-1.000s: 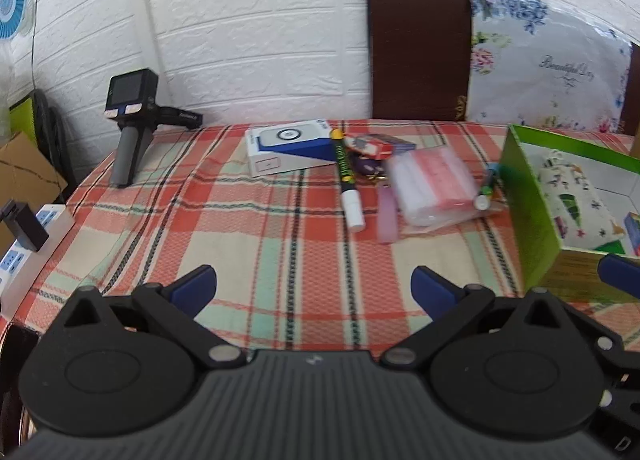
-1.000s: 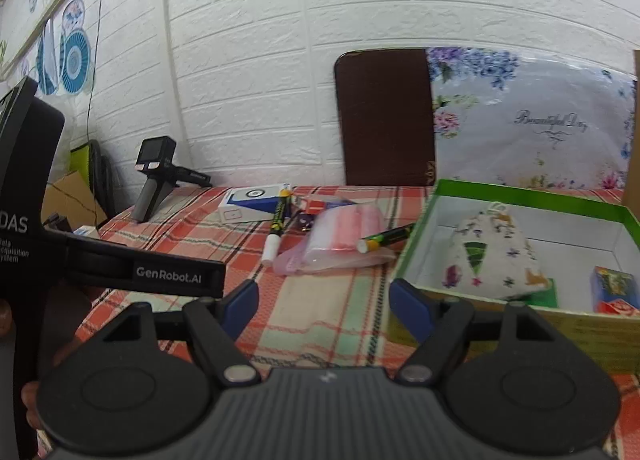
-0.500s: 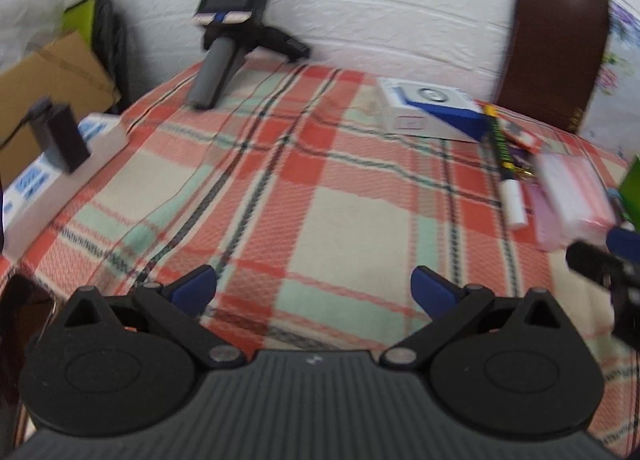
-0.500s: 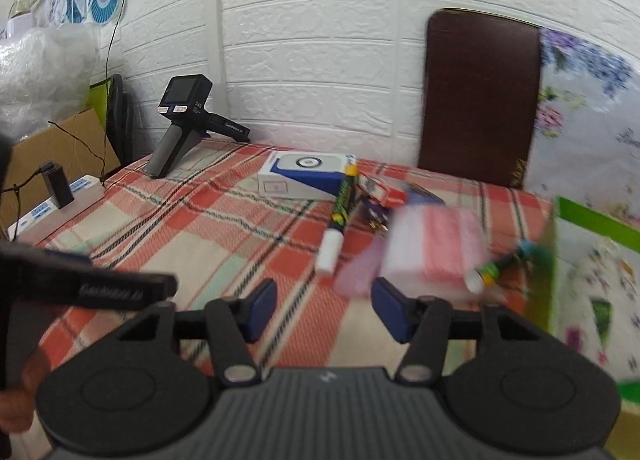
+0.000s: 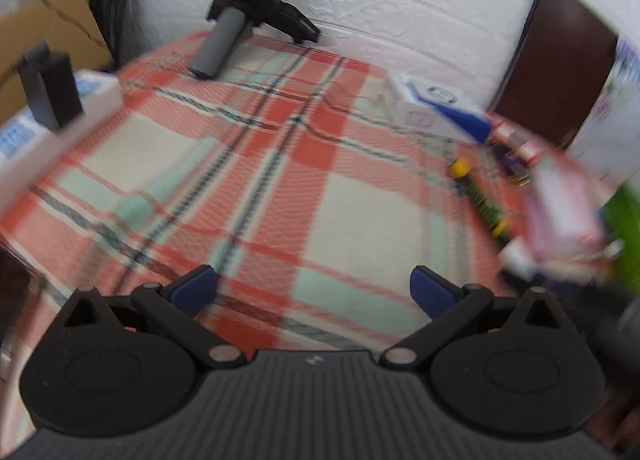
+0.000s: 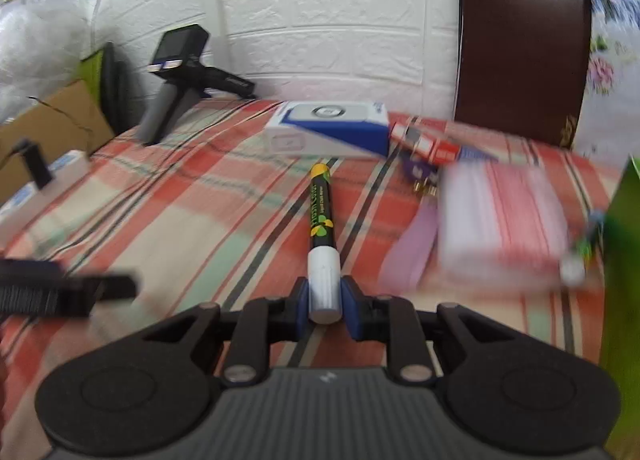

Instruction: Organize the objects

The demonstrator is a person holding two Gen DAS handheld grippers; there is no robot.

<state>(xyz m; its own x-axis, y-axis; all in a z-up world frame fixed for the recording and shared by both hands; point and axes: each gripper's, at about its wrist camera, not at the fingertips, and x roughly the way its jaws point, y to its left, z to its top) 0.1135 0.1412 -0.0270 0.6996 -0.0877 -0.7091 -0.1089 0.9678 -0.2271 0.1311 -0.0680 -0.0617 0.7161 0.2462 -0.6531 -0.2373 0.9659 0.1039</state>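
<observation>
A black marker (image 6: 322, 220) with a white cap and a yellow end lies on the plaid tablecloth (image 6: 200, 220), pointing away from me. My right gripper (image 6: 324, 296) is closing, and its blue pads press on both sides of the white cap. In the left wrist view the same marker (image 5: 482, 208) shows blurred at the right. My left gripper (image 5: 314, 288) hangs open over bare cloth with nothing between its fingers. A pink packet (image 6: 500, 220) and a white and blue box (image 6: 328, 132) lie close to the marker.
A green box wall (image 6: 624, 260) stands at the right edge. A black handheld device (image 6: 176, 80) leans at the back left near the wall. A white power strip (image 5: 48, 120) with a black plug sits off the table's left side. A dark chair back (image 6: 520, 40) stands behind.
Both grippers swung left and dropped lower. The right jaws came together from wide open onto the marker's white cap. The left jaws stayed open.
</observation>
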